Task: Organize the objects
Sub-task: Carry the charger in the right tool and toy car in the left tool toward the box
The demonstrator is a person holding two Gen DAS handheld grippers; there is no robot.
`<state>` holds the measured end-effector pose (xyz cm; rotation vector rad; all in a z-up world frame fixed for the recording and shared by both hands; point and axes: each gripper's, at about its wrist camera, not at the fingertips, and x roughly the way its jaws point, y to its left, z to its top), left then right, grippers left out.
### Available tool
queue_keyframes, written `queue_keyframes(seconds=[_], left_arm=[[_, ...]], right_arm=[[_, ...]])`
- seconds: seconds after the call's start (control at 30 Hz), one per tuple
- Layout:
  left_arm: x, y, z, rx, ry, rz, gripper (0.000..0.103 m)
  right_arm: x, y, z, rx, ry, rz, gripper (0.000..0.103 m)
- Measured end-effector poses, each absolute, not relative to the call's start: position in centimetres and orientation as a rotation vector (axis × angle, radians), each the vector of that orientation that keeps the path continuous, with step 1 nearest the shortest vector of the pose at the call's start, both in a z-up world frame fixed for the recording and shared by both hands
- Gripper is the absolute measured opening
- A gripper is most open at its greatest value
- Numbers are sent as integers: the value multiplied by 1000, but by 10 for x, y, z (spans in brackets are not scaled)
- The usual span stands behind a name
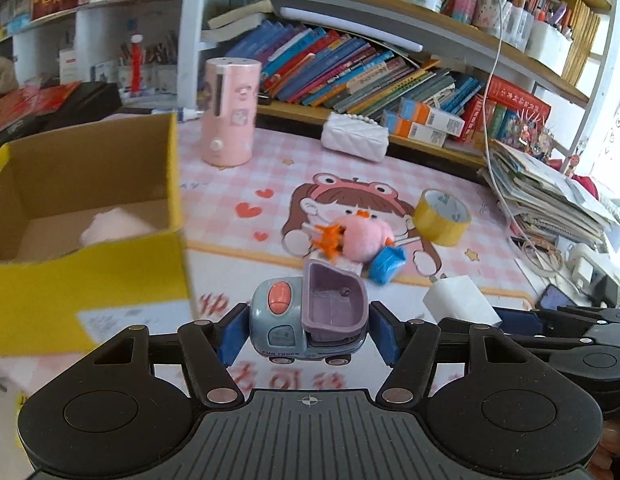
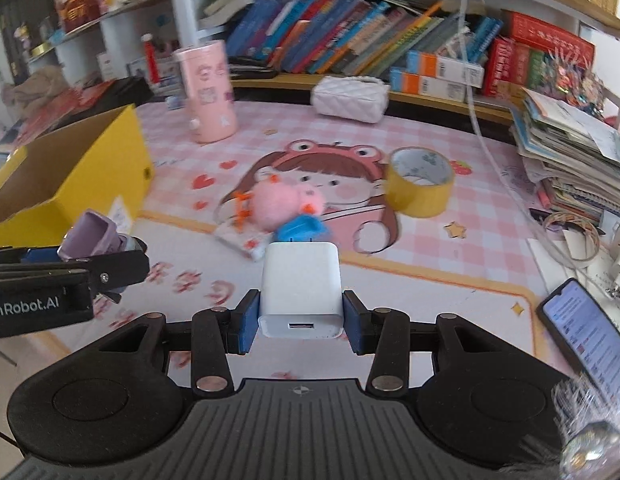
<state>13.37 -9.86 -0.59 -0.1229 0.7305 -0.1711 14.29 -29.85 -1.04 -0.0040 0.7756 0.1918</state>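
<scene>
Left gripper: pads clamp small grey-blue plastic toy truck with purple tipper, lifted clear of mat. Right gripper: jaws narrow, pinching white plastic USB charger block. Step: carry phase. Next: move both loads over open yellow cardboard box, far left, release inside. Yellow tape roll remains far right.

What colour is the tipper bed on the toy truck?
Purple, on a pale blue-grey toy truck with an orange-pink roof button; clearest in the left wrist view.
</scene>
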Motion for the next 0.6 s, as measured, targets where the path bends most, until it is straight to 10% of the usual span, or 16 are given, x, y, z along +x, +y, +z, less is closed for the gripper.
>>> queue_keyframes(seconds=[0.6], left_arm=[[33, 9, -5, -185, 728, -65, 63]], right_arm=[[54, -189, -10, -71, 820, 306, 41]])
